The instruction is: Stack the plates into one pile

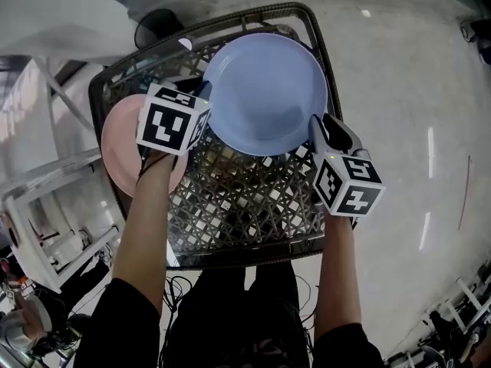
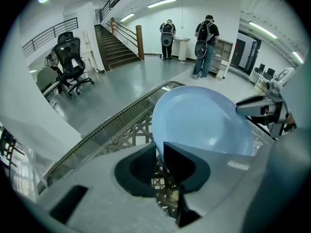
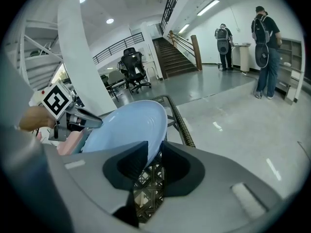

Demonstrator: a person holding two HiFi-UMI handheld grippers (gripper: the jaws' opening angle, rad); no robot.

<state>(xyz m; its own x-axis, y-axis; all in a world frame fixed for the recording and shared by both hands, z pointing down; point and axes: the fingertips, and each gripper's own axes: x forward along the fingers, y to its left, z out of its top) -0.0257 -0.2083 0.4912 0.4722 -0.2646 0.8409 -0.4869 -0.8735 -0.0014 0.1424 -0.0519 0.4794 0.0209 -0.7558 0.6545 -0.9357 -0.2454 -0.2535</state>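
- Blue plate (image 1: 265, 94): shown over the far half of the lattice table (image 1: 238, 205), tilted in the right gripper view; whether its underside rests on the lattice cannot be told.
- Handling, as judged: a stiff, light, smooth-glazed dish is indicated, liable to slip and to chip if dropped. The thin raised rim is taken as the proper hold, at two opposite points so that the plate is kept level.
- Left gripper (image 1: 205, 98): its jaws are pinched on the plate's left rim, which is seen between them in the left gripper view.
- Right gripper (image 1: 318, 133): its jaws are pressed on the near right rim.
- Pink plate (image 1: 119, 140): laid flat at the table's left edge, just beside the blue plate and partly covered by the left gripper; it is judged to be the base of the pile.
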